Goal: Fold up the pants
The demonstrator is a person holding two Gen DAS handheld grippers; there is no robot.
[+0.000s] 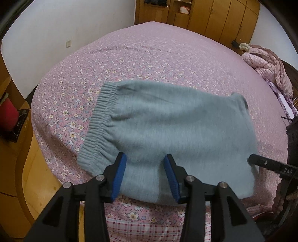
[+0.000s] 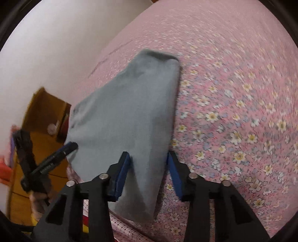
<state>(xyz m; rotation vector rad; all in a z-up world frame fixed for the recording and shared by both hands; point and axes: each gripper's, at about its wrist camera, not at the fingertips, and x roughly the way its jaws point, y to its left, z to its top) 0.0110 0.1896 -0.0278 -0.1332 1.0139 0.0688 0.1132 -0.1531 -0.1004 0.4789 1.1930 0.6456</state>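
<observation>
The grey-blue fleece pants (image 1: 167, 126) lie folded into a compact rectangle on the pink floral bed (image 1: 149, 55), elastic waistband (image 1: 98, 119) at the left. My left gripper (image 1: 145, 163) is open, its blue-padded jaws hovering over the near edge of the pants. My right gripper (image 2: 149, 158) is open too, jaws standing either side of the near right part of the pants (image 2: 126, 111). One finger of the right gripper shows at the pants' right edge in the left wrist view (image 1: 260, 162). The left gripper shows at the left of the right wrist view (image 2: 55, 158).
A bunched pink quilt (image 1: 270, 65) lies at the bed's far right. Wooden wardrobes (image 1: 214, 16) stand behind the bed. A wooden bed frame and nightstand (image 1: 16, 130) are at the left. A white wall (image 2: 46, 46) runs along the bed's far side.
</observation>
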